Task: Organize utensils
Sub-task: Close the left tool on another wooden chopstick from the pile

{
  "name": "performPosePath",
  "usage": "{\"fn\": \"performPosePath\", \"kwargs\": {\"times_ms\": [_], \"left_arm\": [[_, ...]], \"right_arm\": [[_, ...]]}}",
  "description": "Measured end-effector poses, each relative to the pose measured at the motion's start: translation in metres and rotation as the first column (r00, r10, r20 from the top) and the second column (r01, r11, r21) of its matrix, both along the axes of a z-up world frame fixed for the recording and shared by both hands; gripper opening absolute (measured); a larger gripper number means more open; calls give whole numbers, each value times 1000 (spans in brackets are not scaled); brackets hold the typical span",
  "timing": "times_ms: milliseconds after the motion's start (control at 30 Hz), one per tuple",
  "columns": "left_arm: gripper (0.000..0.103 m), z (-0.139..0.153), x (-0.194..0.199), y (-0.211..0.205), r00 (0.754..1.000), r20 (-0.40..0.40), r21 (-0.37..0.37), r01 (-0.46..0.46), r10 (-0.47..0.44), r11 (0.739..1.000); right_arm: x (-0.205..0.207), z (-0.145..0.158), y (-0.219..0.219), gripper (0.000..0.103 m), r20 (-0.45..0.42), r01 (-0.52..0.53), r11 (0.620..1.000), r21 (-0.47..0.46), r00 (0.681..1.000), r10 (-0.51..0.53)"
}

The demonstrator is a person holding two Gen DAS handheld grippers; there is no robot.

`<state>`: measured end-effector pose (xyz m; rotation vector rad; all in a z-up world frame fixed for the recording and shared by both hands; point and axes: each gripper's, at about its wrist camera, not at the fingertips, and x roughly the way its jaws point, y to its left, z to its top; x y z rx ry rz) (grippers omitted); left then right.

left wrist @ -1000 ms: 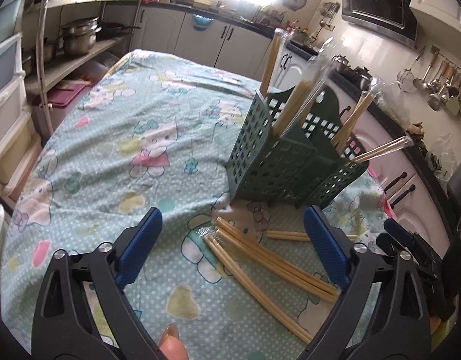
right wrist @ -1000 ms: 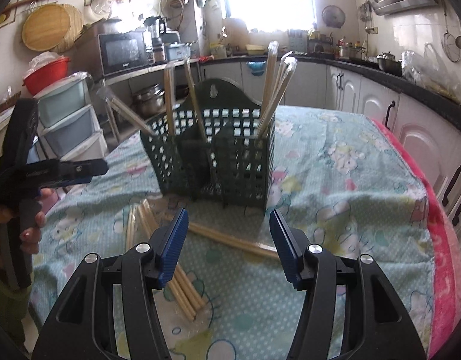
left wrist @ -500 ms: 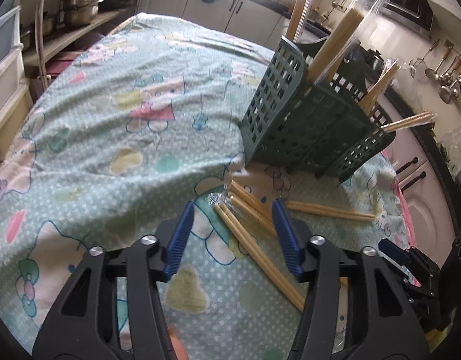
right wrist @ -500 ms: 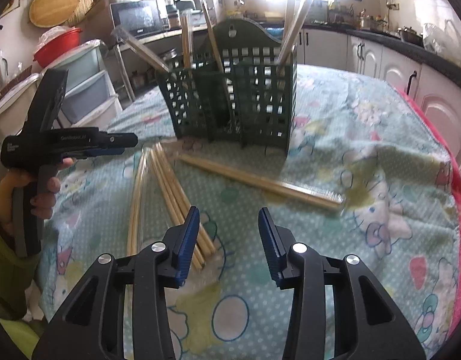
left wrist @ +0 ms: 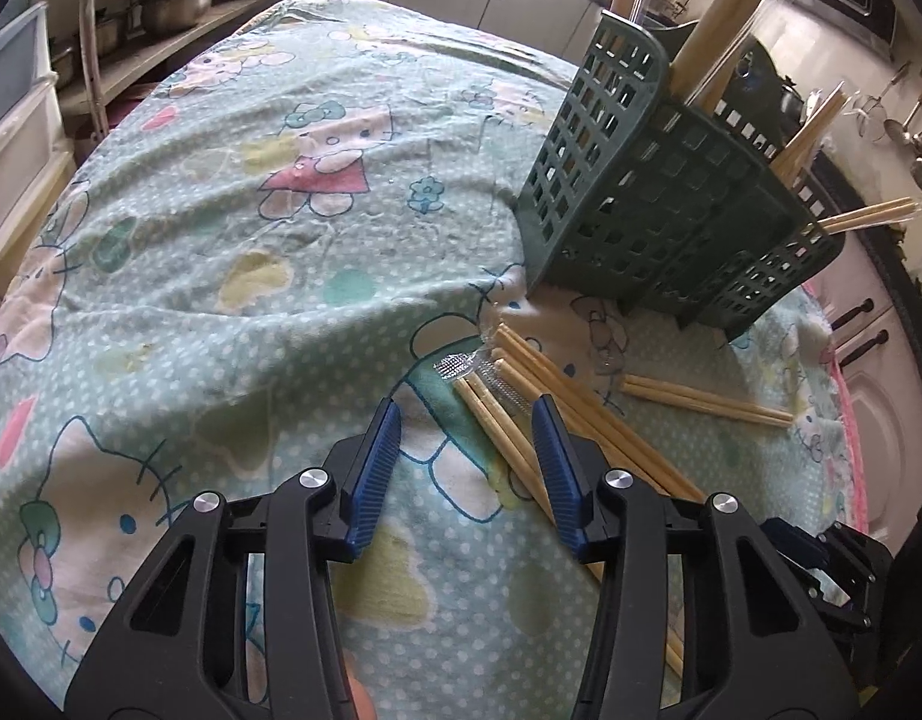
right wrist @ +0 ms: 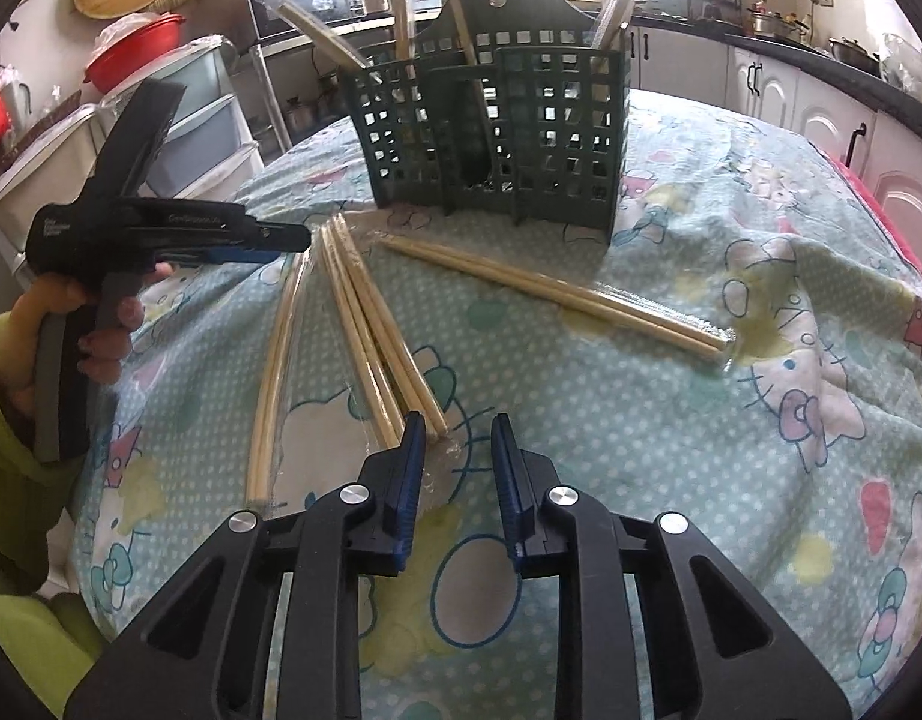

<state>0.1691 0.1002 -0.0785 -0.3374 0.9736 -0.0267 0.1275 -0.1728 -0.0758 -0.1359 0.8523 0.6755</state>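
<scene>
Both of my grippers have dropped lower and nearer the loose chopsticks since a second ago, and both have narrowed their jaws. My left gripper hangs part open and empty at the lower middle of its view, the near tips of the wrapped chopsticks just beyond its right pad. My right gripper is also part open and empty, with the ends of the chopstick bundle beside its left pad. One separate pair lies at centre right of that view, and the green basket stands behind, upper middle, already holding several upright pairs.

I think slipping is the main risk: the sticks are thin, round, smooth bamboo in glossy clear sleeves, so a pinch at the very tip may catch only plastic. Closing on the crowded fan could drag a neighbour along. Soft, wrinkled cloth over the tabletop may bunch under a pad. That lattice basket looks light, so a long stick pushed in at a slant could tip it.
</scene>
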Motion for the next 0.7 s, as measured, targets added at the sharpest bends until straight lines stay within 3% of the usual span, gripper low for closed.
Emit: {"fn": "performPosePath", "kwargs": {"times_ms": [267, 333, 500, 700], "left_arm": [[43, -2, 8, -6, 1000, 10, 53, -1, 1, 999], [42, -2, 9, -7, 1000, 17, 64, -1, 0, 998], [23, -3, 8, -6, 1000, 22, 108, -17, 15, 994], [13, 0, 5, 1, 999, 30, 77, -26, 24, 997]], "right_arm": [[-3, -2, 4, 21, 0, -30, 999, -14, 1000, 30], [-3, -3, 4, 16, -1, -33, 999, -12, 999, 33], [-6, -2, 2, 8, 3, -42, 999, -10, 999, 42], [-5, 8, -6, 7, 12, -25, 999, 34, 1000, 25]]}}
